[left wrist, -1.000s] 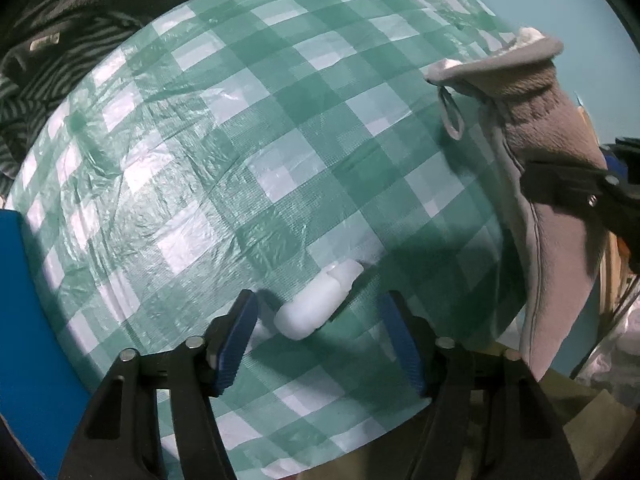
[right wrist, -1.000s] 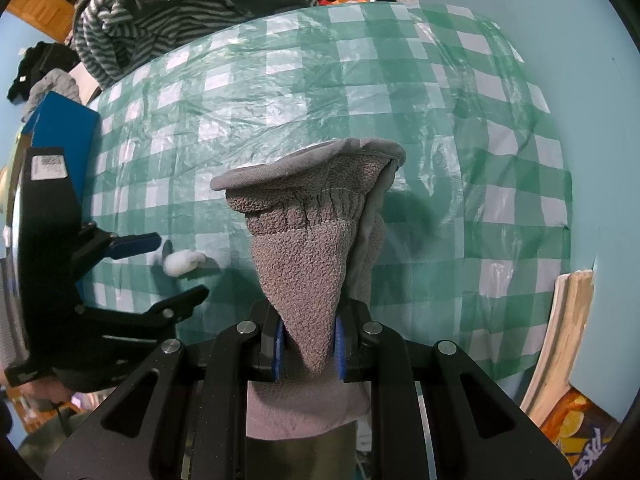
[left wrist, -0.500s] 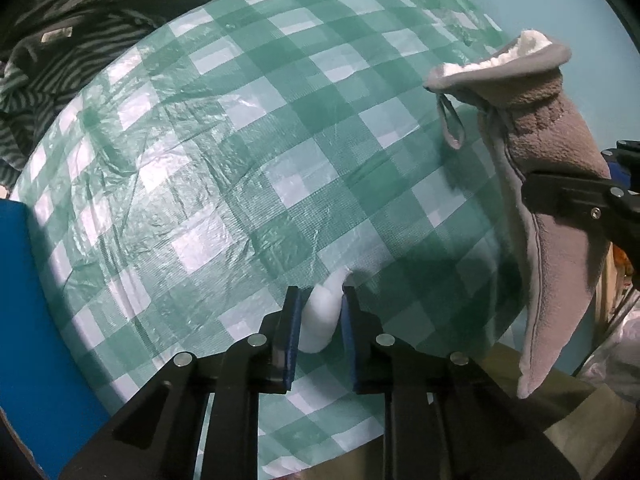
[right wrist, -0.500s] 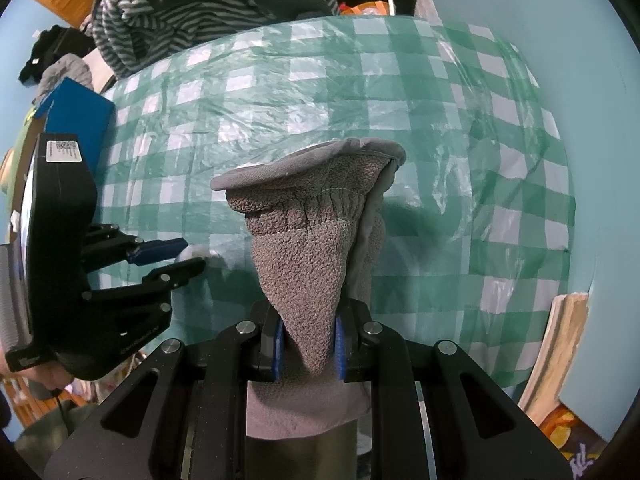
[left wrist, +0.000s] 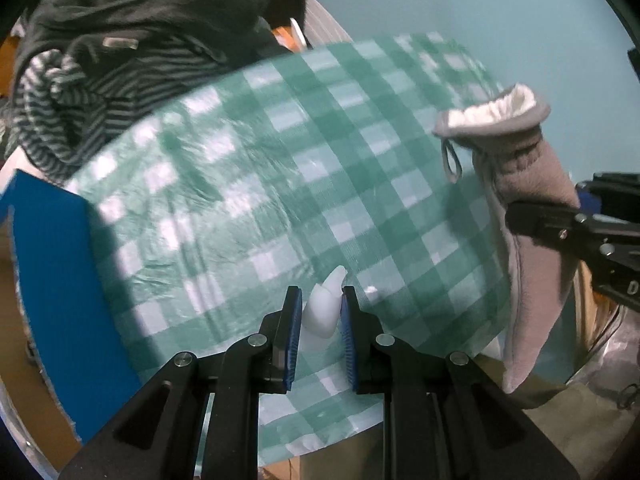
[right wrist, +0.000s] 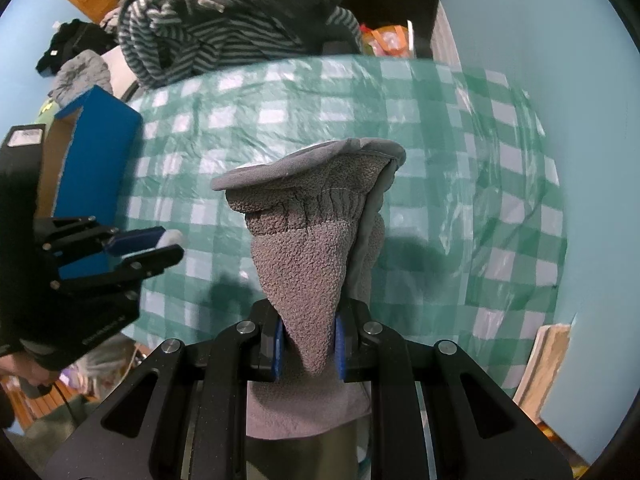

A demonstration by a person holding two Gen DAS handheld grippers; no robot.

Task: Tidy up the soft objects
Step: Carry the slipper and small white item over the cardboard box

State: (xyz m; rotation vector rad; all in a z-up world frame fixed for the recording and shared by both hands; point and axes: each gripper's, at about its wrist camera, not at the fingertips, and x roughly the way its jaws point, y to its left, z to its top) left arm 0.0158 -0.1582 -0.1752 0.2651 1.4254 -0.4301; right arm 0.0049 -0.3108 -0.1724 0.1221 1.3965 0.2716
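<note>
Your left tool (left wrist: pixel 320 312) pinches the white foam piece (left wrist: pixel 323 308), your right tool (right wrist: pixel 307 342) grips the grey mitten (right wrist: pixel 316 240), and the blue box (right wrist: pixel 94 160) lies far left, nearer your left.

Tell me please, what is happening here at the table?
A person works with two handheld grippers above a table with a green checked cloth. The left gripper is shut on a small white soft piece. The right gripper is shut on a gray fleece glove, cuff pointing away. A blue box stands at the left.
</note>
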